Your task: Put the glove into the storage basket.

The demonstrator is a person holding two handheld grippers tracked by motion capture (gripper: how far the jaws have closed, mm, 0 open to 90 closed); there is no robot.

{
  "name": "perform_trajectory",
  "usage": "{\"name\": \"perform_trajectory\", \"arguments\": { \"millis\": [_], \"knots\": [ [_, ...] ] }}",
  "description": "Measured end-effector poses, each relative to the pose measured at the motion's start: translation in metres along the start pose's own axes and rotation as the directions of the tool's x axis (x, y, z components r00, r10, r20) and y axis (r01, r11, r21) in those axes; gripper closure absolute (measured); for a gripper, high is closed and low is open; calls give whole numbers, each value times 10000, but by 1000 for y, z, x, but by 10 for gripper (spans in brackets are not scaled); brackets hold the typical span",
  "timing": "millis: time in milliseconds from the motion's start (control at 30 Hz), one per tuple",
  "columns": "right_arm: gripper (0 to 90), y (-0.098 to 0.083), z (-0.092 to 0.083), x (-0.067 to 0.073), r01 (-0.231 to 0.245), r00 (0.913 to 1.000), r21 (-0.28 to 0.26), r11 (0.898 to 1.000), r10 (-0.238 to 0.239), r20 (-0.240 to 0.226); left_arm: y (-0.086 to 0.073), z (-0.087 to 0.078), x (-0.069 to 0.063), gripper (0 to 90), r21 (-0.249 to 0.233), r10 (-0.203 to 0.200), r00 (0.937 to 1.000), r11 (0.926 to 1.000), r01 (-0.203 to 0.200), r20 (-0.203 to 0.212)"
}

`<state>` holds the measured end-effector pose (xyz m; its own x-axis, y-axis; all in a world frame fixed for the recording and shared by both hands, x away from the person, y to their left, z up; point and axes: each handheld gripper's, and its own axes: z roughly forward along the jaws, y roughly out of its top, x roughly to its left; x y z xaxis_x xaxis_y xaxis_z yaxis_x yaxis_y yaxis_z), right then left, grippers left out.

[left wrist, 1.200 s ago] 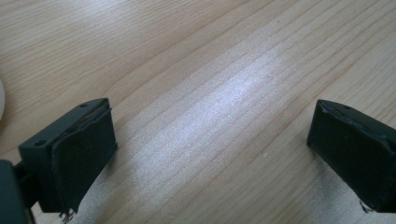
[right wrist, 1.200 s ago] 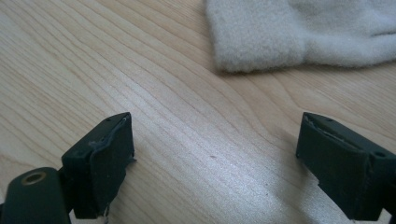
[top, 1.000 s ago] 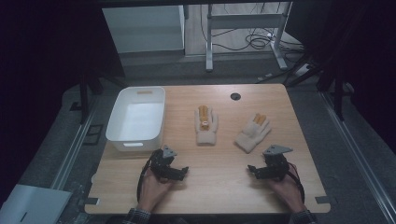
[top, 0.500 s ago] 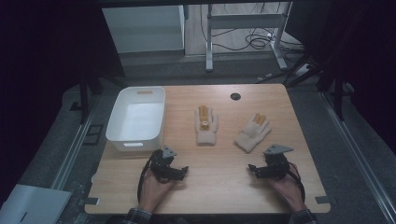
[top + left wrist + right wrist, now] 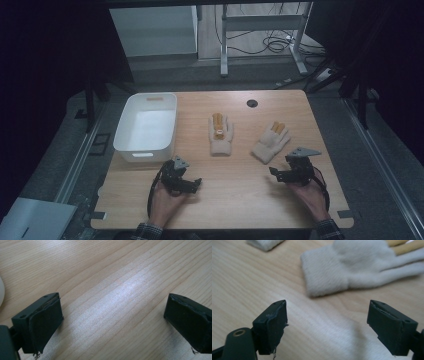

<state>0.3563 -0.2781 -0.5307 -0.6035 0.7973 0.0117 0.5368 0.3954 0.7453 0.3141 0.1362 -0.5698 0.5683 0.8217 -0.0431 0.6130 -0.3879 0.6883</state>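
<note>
Two cream knitted gloves with tan fingers lie palm-down on the wooden table, one in the middle (image 5: pixel 220 134) and one to its right (image 5: pixel 270 142). My right gripper (image 5: pixel 274 172) hovers low just in front of the right glove (image 5: pixel 352 267), whose cuff lies beyond the jaws. Its jaws (image 5: pixel 327 325) stand wide apart and have just been closing a little, with nothing but bare wood between them. My left gripper (image 5: pixel 196 182) rests near the front left, open (image 5: pixel 112 322), over bare wood.
A white plastic bin (image 5: pixel 145 150) stands at the table's left, just beyond my left gripper. A round black cable hole (image 5: pixel 252 103) sits near the far edge. The cuff of the middle glove (image 5: pixel 264 243) shows at the top left of the right gripper view.
</note>
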Motion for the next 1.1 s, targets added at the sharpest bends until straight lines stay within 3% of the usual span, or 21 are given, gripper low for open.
{"name": "perform_trajectory", "arguments": {
  "millis": [667,967,1100],
  "knots": [
    [375,41,18,-26,8,9999,15,10000,-8,163,0,0,0,19,3,-29,10000,10000,29,2],
    [495,59,38,-41,34,9993,227,9997,-42,362,0,0,0,19,-7,-35,10000,10000,35,3],
    [482,65,48,-44,-43,9998,399,9992,35,190,0,0,0,19,-13,-31,10000,10000,31,3]
  ]
}}
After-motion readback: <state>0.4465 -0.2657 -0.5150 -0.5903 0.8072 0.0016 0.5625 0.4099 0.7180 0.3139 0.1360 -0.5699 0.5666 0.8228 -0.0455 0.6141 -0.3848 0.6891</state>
